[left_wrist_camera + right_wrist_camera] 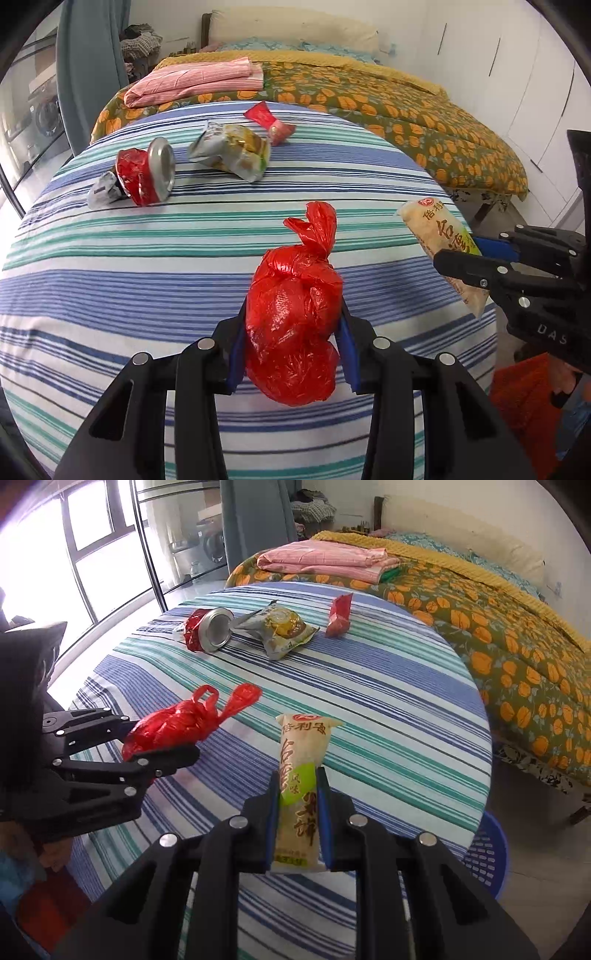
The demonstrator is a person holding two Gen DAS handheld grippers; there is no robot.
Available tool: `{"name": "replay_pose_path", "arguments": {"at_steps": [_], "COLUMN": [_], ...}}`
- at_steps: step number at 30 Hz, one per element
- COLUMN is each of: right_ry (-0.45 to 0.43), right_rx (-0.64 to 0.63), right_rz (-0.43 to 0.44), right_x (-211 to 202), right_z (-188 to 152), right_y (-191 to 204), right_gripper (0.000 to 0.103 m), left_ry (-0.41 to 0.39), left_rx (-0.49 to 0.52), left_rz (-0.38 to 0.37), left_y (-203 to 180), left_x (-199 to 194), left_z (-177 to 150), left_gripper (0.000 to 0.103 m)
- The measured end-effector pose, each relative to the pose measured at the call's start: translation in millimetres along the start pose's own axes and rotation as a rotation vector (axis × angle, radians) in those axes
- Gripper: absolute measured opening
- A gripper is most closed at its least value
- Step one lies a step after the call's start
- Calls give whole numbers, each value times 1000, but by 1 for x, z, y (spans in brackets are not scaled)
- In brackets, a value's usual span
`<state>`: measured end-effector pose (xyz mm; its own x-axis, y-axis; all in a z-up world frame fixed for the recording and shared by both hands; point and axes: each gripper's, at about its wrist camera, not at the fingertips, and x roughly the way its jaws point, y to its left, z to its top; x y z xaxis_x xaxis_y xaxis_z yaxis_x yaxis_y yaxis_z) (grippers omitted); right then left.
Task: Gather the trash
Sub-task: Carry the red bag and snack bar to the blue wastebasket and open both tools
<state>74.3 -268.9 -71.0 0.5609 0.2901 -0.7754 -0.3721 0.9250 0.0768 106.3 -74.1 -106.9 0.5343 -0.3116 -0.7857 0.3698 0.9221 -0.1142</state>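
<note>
My left gripper [293,314] is shut on a knotted red plastic bag [293,317], held just above the striped tablecloth [147,280]. My right gripper [298,775] is shut on a beige snack wrapper [301,760] with printed characters, also lifted off the table. Each gripper shows in the other's view: the right gripper [469,266] with the beige wrapper [439,240], the left gripper [173,746] with the red bag [173,723]. On the far side of the table lie a crushed red can [147,173], a grey snack bag [231,149] and a small red wrapper [267,120].
A blue plastic basket [487,856] stands on the floor by the table's right edge. Behind the table is a bed [424,114] with an orange floral cover and folded pink cloth [192,79]. Windows [74,554] and a curtain are at the left.
</note>
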Motion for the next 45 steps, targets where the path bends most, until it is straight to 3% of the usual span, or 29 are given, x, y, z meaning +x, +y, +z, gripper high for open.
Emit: {"name": "replay_pose_path", "arguments": {"at_steps": [17, 24, 36, 40, 45], "right_ry": [-89, -92, -28, 4, 60], "right_rx": [12, 59, 185, 268, 402], "right_rz": [-90, -87, -237, -246, -230], "right_x": [-55, -67, -100, -85, -47], "right_z": [-26, -33, -49, -63, -106], "right_y": [-25, -46, -177, -220, -267], "right_gripper": [18, 18, 18, 18, 18], "left_ry": [-7, -6, 53, 91, 156], "left_rx": [-4, 9, 115, 117, 139], "left_rz": [-59, -87, -231, -252, -251], "left_y": [-69, -89, -190, -224, -265], "left_x": [-1, -5, 23, 47, 89], "left_z": [-3, 3, 27, 33, 31], "left_gripper": [40, 40, 40, 41, 42]}}
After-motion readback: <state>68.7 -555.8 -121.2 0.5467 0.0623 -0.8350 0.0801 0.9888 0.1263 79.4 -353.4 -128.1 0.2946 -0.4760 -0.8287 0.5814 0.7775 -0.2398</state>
